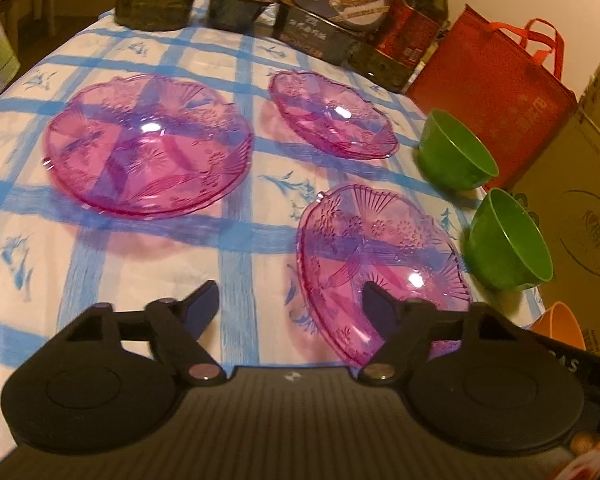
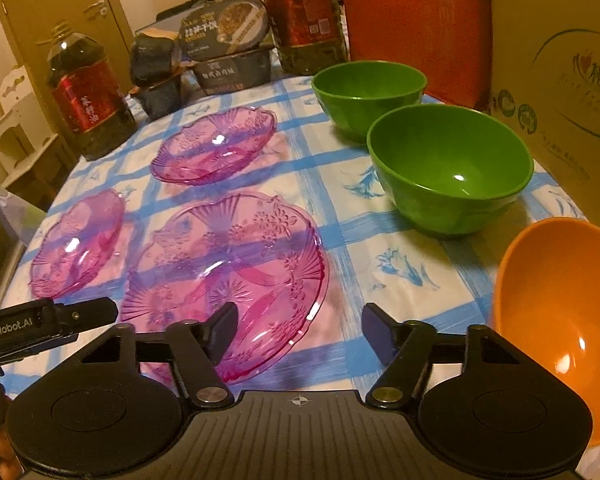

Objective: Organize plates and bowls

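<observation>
Three pink translucent plates [image 2: 228, 280] plus two green bowls [image 2: 452, 168] and one orange bowl [image 2: 560, 308], unstacked on checked table [image 2: 380, 248]. Likely light, rigid, slick plastic; best pinched at rims. Left tool [image 1: 290, 300], right tool [image 2: 300, 320]: both spread, empty.

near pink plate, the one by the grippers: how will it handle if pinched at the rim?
The near pink plate looks like thin moulded clear plastic, so probably light and slightly flexible at the rim. Its glossy glare spot suggests a slick surface; the embossed pattern and scalloped edge may give the right gripper some bite. It is wide and shallow, so a one-sided pinch would likely let it droop.
</observation>
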`<state>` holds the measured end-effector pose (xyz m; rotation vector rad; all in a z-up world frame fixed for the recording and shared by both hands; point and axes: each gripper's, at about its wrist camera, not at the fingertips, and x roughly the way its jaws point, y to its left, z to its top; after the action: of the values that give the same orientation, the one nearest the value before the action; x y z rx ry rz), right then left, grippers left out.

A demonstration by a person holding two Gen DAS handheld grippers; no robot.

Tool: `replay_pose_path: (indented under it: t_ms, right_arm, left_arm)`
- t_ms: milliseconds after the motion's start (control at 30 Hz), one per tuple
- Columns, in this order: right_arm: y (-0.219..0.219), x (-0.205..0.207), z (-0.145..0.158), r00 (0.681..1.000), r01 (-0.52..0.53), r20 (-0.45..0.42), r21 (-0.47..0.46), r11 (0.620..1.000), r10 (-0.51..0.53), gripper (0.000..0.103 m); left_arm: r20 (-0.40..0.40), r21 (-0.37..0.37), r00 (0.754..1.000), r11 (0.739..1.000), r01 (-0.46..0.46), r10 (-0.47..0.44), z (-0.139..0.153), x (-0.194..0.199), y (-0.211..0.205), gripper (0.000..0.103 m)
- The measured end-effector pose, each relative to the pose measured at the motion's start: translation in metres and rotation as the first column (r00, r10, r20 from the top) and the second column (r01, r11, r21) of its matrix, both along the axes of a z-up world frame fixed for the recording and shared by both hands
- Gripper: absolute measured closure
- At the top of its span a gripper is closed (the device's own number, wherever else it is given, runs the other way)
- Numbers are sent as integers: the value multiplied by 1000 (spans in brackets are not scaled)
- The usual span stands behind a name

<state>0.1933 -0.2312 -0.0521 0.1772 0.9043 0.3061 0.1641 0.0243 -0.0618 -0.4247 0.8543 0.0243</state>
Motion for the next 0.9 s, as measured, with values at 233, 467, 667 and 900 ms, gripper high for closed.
replay_pose_path:
  t_ms: [233,467,667,900]
  right_arm:
    - [-1,15,-12,1000,18,-22,3,1000,-18,50]
    - [-3,24,-22,998,30,-47,8,1000,-29,60]
    - [-2,28,-27,998,34,-56,15,999,-33,69]
    - [0,31,-29,998,35,-59,22,999,-34,83]
  left_arm:
    - [-11,-21,1000,999,25,-26,-11,15,-5,48]
    - [-29,-45,999,998,37,-38,-20,22,-7,64]
    - [-33,-44,998,997,60,-62,-22,25,-10,72]
    - [-42,-30,996,996,79,-81,-23,28,-14,84]
